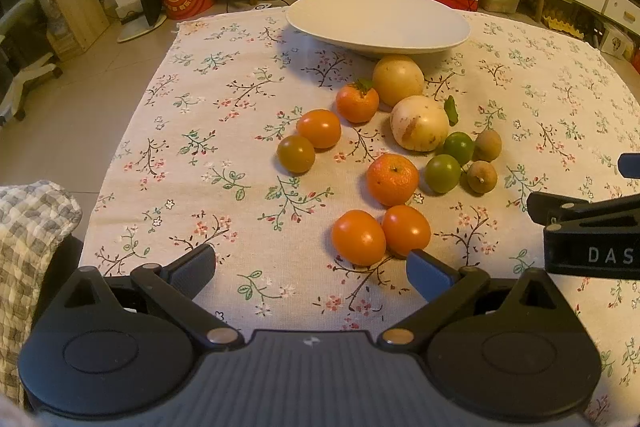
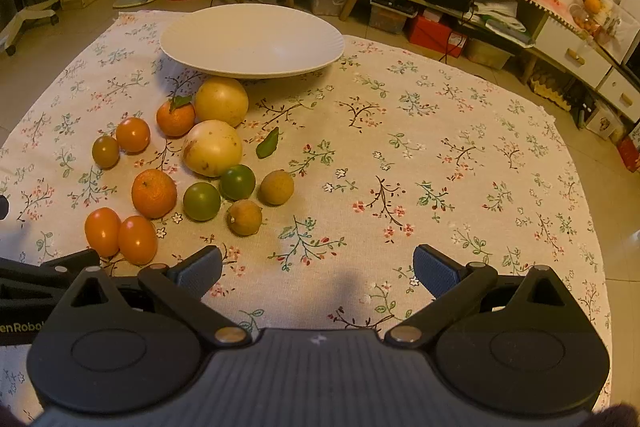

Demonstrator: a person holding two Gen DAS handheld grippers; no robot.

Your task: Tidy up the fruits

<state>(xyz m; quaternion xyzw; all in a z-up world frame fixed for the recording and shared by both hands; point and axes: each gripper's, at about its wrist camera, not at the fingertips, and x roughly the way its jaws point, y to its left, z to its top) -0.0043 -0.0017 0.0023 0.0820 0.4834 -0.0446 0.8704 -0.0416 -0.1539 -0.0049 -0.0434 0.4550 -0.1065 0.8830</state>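
Both claws — left (image 1: pixel 308 269), right (image 2: pixel 318 267) — gape wide, holding nothing. Risk: round fruit (image 1: pixel 392 179) crowded together; a nudge rolls neighbours across the desk (image 1: pixel 200 115).

- The right half of the flowered tablecloth (image 2: pixel 460 155) lay bare, open room for a gripper to pass.
- Fruit crowded the left half: the two pale round fruits (image 2: pixel 218 123) sat hard against the white plate (image 2: pixel 252 39), blocking its near rim there.
- The plate's right rim stood clear of fruit.
- Two orange tomatoes (image 1: pixel 380 235) touched each other just ahead of the left gripper (image 1: pixel 312 271), whose fingers were spread wide.
- The green fruits (image 2: pixel 220 191) and brown ones (image 2: pixel 260 203) sat tightly clustered, with narrow gaps.
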